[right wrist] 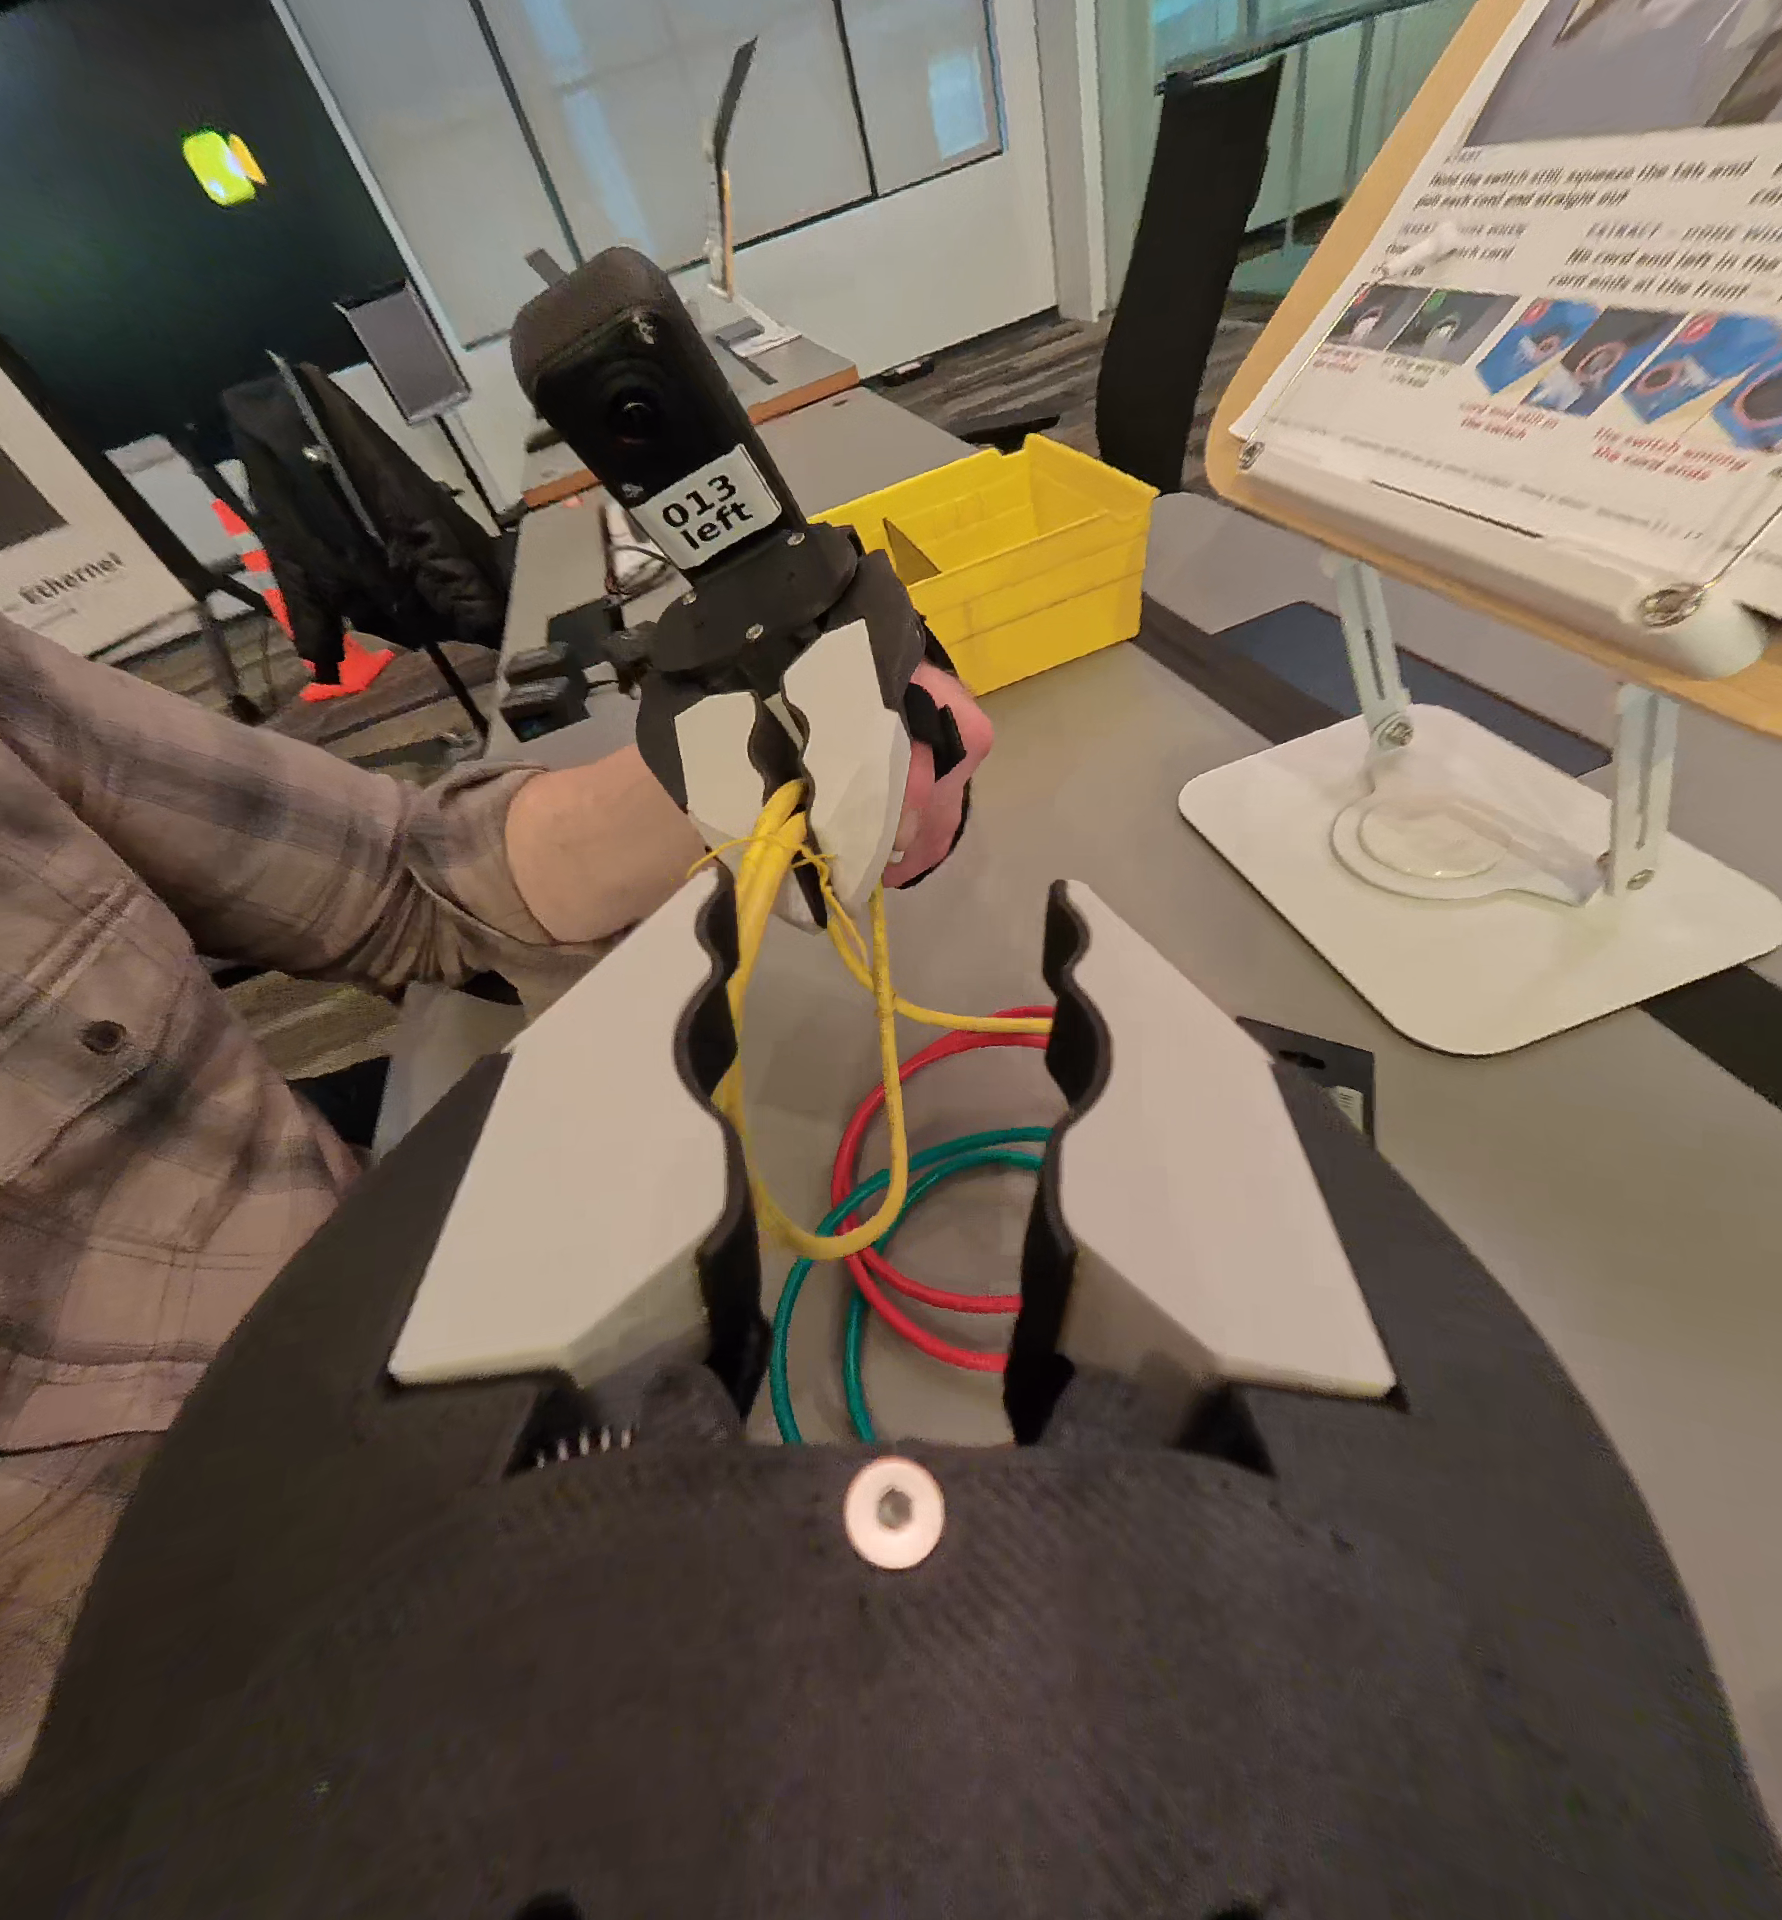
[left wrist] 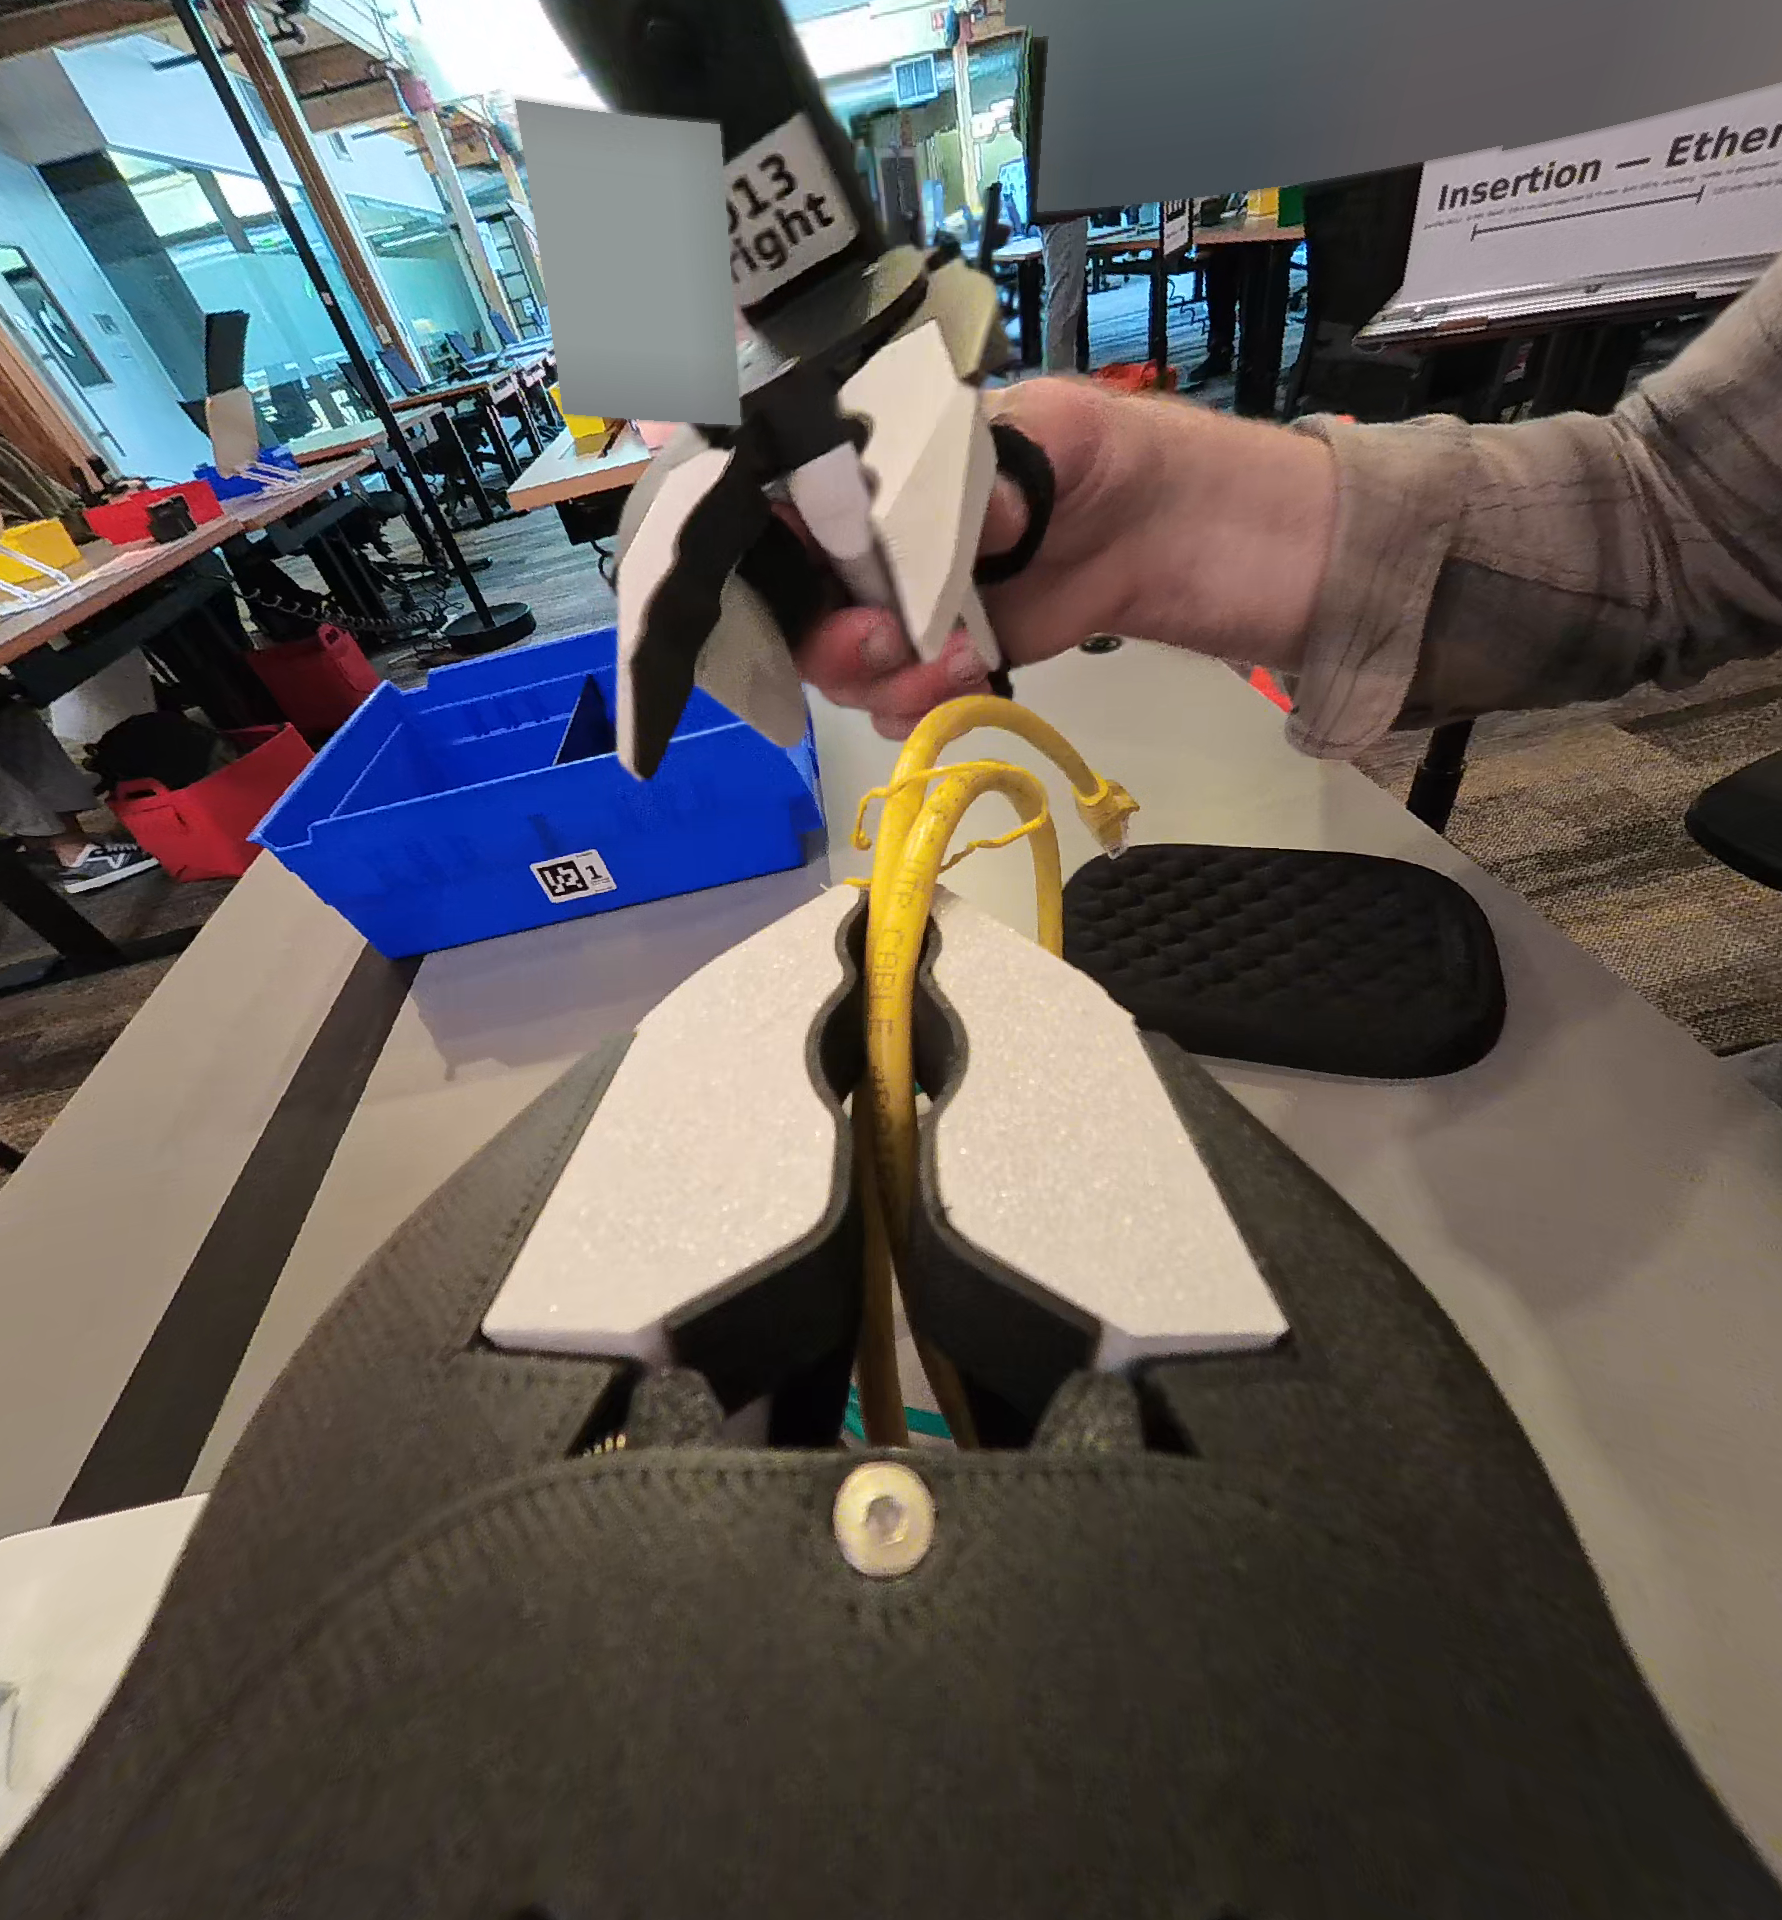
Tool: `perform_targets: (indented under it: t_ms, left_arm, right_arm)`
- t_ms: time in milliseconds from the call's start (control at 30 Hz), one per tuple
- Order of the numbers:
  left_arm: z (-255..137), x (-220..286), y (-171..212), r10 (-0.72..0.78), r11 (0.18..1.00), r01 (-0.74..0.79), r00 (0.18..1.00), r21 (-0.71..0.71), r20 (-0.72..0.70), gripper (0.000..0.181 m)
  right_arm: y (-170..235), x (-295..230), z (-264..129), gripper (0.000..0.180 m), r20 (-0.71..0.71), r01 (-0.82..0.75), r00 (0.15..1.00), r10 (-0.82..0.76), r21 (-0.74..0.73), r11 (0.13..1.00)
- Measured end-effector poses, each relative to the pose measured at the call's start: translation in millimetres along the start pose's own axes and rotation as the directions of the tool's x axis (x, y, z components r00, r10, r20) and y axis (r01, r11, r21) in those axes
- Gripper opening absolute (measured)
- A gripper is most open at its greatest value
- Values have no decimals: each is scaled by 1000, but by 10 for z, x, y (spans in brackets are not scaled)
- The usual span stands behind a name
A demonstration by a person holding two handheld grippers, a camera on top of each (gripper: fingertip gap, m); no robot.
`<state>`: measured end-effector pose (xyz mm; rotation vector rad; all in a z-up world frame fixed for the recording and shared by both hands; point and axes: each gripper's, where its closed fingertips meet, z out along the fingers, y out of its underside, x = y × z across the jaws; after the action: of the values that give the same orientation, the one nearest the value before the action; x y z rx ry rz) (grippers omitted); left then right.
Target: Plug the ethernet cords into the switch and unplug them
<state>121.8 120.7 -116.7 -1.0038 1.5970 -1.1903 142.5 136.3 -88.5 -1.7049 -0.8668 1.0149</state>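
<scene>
Here, labelled left gripper point(left wrist: 887, 935) around yellow cord point(left wrist: 892, 1039)

An open-plan office or lab workspace: rows of wooden-topped benches point(left wrist: 87, 613) carrying yellow and red plastic bins, glass-walled rooms point(left wrist: 201, 260) behind, patterned carpet point(left wrist: 1614, 790), a printed instruction sheet on a white metal stand point(right wrist: 1469, 894), and an orange traffic cone point(right wrist: 341, 665).

Three ethernet cords: one yellow cord point(right wrist: 892, 1049), one red cord point(right wrist: 928, 1309), one green cord point(right wrist: 814, 1340). Two bins: one blue bin point(left wrist: 544, 821), one yellow bin point(right wrist: 1022, 561). Two grippers: left gripper point(left wrist: 887, 935), right gripper point(right wrist: 882, 914). One black pad point(left wrist: 1282, 956). One document stand point(right wrist: 1489, 894).
</scene>
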Motion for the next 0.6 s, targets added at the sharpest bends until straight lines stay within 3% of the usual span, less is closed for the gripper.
perform_targets:
  t_ms: [200,600]
  left_arm:
    - [14,11,-6,3,1000,-3,1000,0,0,4]
    - [28,35,-10,24,1000,-24,1000,-17,0,4]
  right_arm:
    - [112,-253,92,66,-37,140,989,-142,-57,988]
    - [124,-339,241,44,17,173,985,-172,-107,979]
